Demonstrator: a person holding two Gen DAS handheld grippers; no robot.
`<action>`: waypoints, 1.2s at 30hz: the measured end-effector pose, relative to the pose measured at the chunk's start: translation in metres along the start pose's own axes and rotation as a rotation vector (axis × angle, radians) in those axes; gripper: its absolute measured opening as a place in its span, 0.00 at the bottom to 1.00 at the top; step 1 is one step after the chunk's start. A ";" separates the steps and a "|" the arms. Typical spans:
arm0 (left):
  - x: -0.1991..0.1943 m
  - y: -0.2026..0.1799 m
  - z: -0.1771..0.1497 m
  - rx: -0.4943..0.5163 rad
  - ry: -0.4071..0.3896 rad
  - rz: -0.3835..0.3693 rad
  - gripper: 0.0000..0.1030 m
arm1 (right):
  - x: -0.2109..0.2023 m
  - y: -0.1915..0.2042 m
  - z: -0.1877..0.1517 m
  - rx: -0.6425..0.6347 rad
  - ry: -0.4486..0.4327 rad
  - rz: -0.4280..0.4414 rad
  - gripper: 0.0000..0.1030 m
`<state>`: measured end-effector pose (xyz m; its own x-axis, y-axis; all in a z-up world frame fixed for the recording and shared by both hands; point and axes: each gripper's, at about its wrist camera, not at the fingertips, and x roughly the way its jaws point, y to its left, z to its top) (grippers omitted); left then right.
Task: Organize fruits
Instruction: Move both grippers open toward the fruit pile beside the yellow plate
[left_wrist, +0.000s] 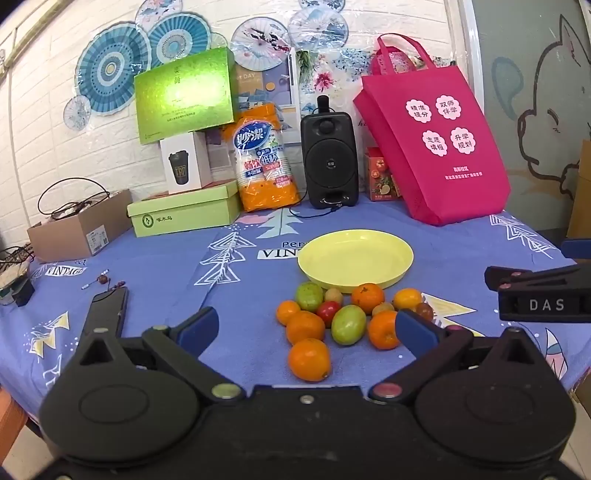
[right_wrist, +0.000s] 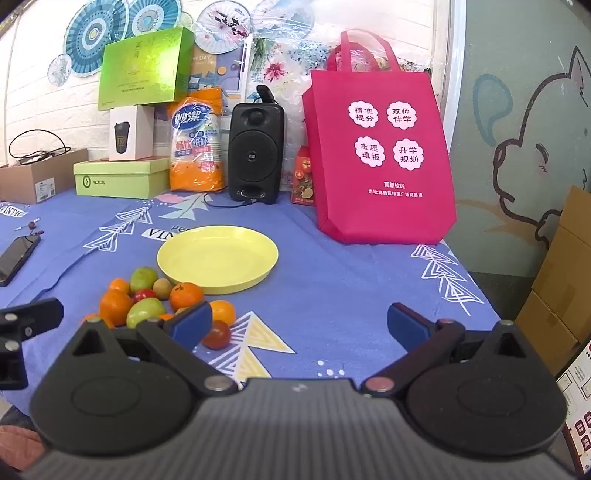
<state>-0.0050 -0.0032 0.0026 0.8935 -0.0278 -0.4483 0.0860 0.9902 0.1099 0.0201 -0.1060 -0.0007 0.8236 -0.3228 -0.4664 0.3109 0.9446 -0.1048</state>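
A pile of fruit lies on the blue tablecloth: several oranges (left_wrist: 308, 359), green fruits (left_wrist: 348, 324), a red tomato (left_wrist: 328, 311) and small brown ones. An empty yellow plate (left_wrist: 391, 243) stands just behind the pile, also in the right wrist view (right_wrist: 255, 243). My left gripper (left_wrist: 306, 328) is open and empty, held just before the pile. My right gripper (right_wrist: 299, 323) is open and empty, to the right of the fruit pile (right_wrist: 147, 310), with a small red tomato (right_wrist: 216, 334) near its left finger.
A black phone (left_wrist: 112, 306) lies left on the cloth. At the back stand green boxes (left_wrist: 184, 214), a cardboard box (left_wrist: 79, 232), an orange cup pack (left_wrist: 264, 158), a black speaker (left_wrist: 328, 158) and a pink bag (left_wrist: 436, 140). The table edge falls off at right.
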 end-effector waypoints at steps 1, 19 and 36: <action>-0.002 -0.001 0.000 -0.001 -0.002 -0.003 1.00 | 0.000 0.000 0.000 0.009 0.001 0.005 1.00; 0.004 0.004 0.001 -0.018 0.002 -0.033 1.00 | 0.000 -0.001 -0.001 0.014 0.007 0.014 1.00; 0.010 0.006 -0.002 -0.001 0.011 -0.027 1.00 | 0.002 0.002 -0.008 0.033 0.014 0.080 1.00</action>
<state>0.0033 0.0025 -0.0026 0.8860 -0.0534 -0.4607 0.1096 0.9893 0.0962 0.0184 -0.1038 -0.0085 0.8398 -0.2448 -0.4845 0.2598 0.9649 -0.0373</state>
